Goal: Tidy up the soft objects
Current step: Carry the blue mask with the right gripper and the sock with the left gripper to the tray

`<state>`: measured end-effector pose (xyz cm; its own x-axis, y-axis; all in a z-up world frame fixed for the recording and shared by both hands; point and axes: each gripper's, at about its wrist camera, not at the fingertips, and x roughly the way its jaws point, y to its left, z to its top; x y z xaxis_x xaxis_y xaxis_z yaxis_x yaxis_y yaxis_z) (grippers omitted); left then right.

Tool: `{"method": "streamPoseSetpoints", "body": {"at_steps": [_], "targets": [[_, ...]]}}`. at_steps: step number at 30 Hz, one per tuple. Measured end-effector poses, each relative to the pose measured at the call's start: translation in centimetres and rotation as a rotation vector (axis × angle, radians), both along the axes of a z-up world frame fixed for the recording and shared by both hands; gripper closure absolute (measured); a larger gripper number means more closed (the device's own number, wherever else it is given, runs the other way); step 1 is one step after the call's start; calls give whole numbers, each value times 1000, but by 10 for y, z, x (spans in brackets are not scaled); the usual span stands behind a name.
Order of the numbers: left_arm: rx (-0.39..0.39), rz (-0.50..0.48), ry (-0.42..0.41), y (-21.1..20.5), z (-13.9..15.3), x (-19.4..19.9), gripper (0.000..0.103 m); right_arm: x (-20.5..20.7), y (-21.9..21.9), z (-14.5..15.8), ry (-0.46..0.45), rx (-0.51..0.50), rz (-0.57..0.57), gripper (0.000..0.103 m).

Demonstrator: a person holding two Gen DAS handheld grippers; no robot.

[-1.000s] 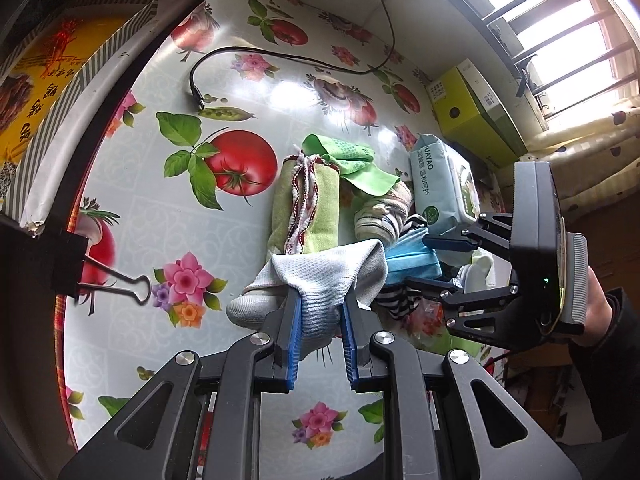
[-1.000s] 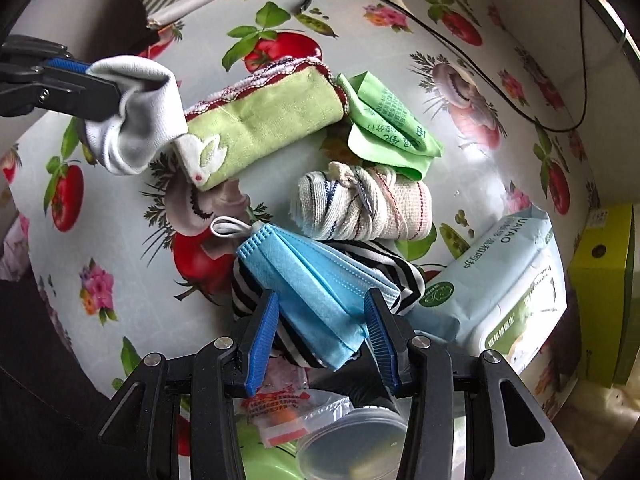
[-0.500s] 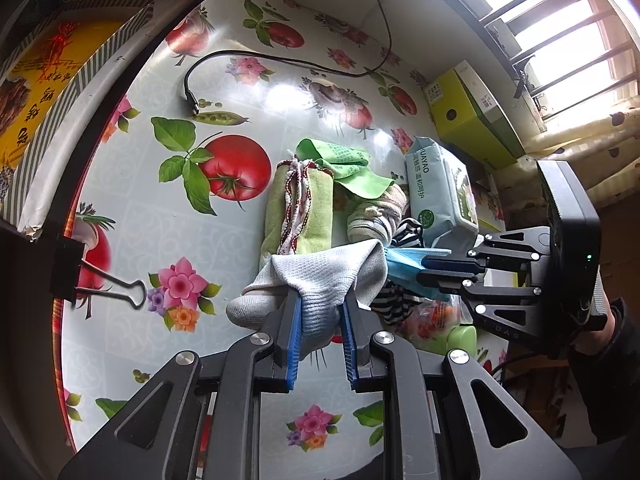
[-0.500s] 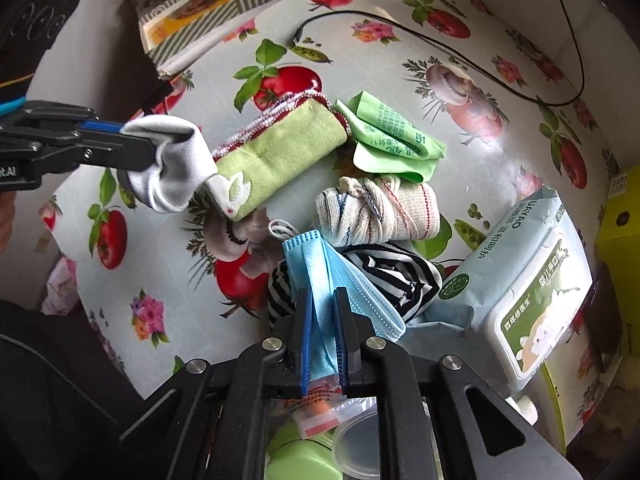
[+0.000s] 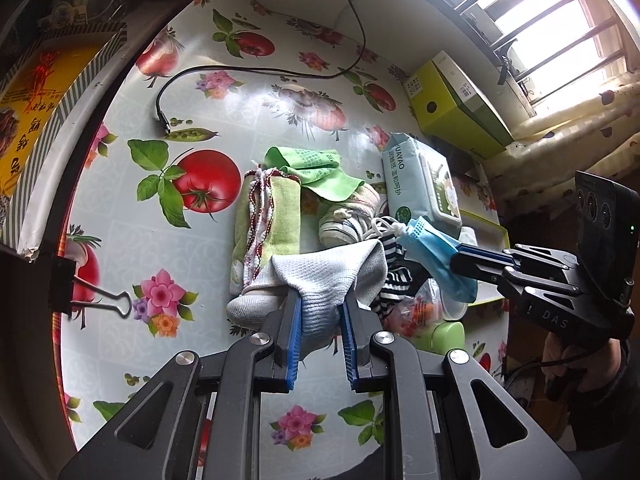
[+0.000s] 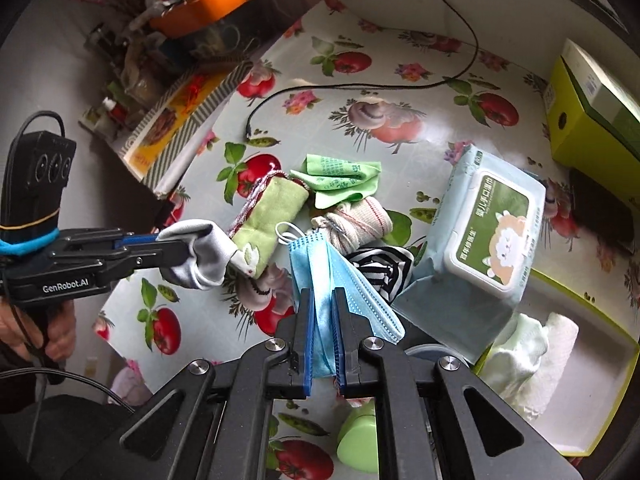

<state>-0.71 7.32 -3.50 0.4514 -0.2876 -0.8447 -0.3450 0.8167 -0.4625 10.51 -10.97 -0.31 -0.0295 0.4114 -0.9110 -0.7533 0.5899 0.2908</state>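
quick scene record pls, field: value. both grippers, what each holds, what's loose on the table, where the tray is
left gripper: shut on grey sock, lifted off the table
right gripper: shut on blue face mask, lifted
loose on table: rolled green towel, green cloth, rolled beige sock, striped fabric, wet wipes pack
tray: lime-edged, past the wipes pack at the table's edge, holds pale cloths
other: black cable, yellow-green box

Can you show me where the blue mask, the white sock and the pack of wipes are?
Blue mask (image 6: 320, 280), right wrist view, on its pleated middle.
White sock (image 5: 320, 276), left wrist view, on its ribbed cuff.
Pack of wipes (image 6: 492, 240), right wrist view, on its green lid.
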Motion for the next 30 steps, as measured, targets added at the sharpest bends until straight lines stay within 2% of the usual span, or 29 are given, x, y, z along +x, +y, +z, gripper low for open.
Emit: {"method": "streamPoseSetpoints", "body": {"at_steps": [15,30], "targets": [[42,-137,-16,-48,21,38,85,2,-66,18,-5,49,-178,95],[70,-273,-19,-101,31,75,84,38,-150,17,-19,57,-393,95]]}}
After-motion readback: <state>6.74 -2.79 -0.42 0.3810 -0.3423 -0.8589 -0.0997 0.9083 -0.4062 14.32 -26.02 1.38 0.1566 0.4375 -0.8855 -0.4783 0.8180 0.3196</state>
